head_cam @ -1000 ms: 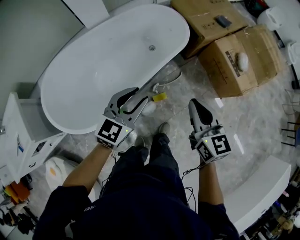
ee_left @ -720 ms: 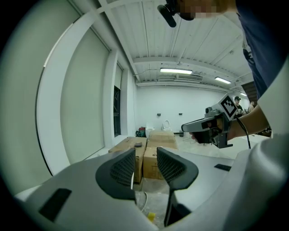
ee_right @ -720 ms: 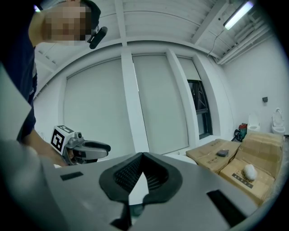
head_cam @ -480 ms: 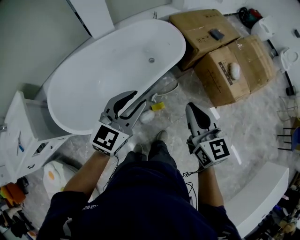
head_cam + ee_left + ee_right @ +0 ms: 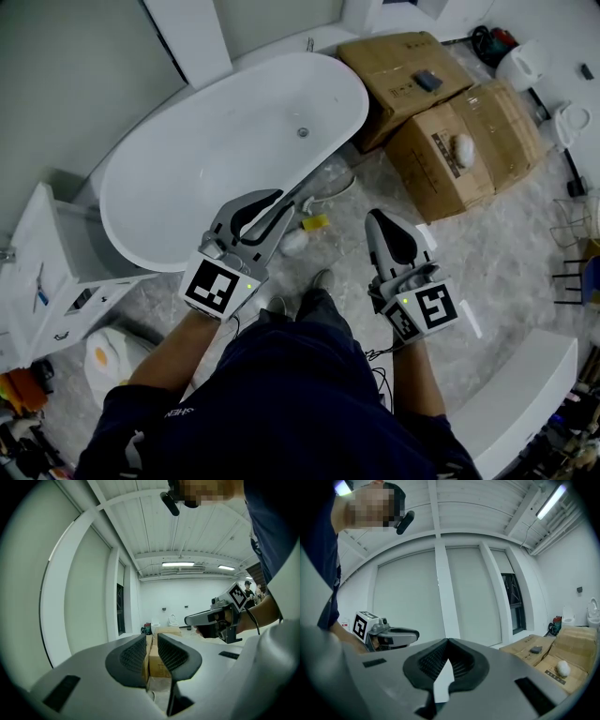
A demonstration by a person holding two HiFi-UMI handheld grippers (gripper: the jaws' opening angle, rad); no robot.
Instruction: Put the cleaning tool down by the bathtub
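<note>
Holding the left hand-held gripper [image 5: 151, 641] with jaws just closing on nothing and the right hand-held gripper [image 5: 447, 642] pinched tight and empty, needing no grip with the cleaning tool [image 5: 294, 240] already lying on the floor [image 5: 506, 253] just beside the bathtub [image 5: 361, 94].
</note>
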